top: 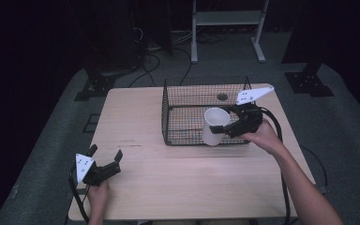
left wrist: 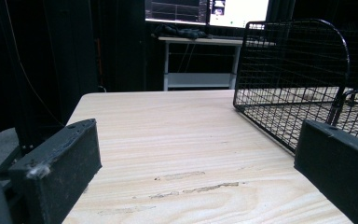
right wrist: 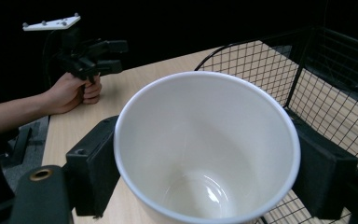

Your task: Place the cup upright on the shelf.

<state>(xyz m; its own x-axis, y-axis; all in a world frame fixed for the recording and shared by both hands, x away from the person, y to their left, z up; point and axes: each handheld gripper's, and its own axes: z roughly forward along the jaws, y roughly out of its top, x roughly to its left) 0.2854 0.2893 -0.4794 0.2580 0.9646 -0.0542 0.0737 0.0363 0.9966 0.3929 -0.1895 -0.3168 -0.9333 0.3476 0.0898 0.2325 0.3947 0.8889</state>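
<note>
Upright white cup [top: 214, 125], empty

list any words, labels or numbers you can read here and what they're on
None can be read.
Monitor screens behind the table: content too small and blurred to read.
White cup held in the right tongs: plain, no print.
Wire basket: no label.

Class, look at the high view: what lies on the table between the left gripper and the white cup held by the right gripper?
Bare wood, then the wire basket's near wall. The high view shows it: left gripper, white cup.
</note>
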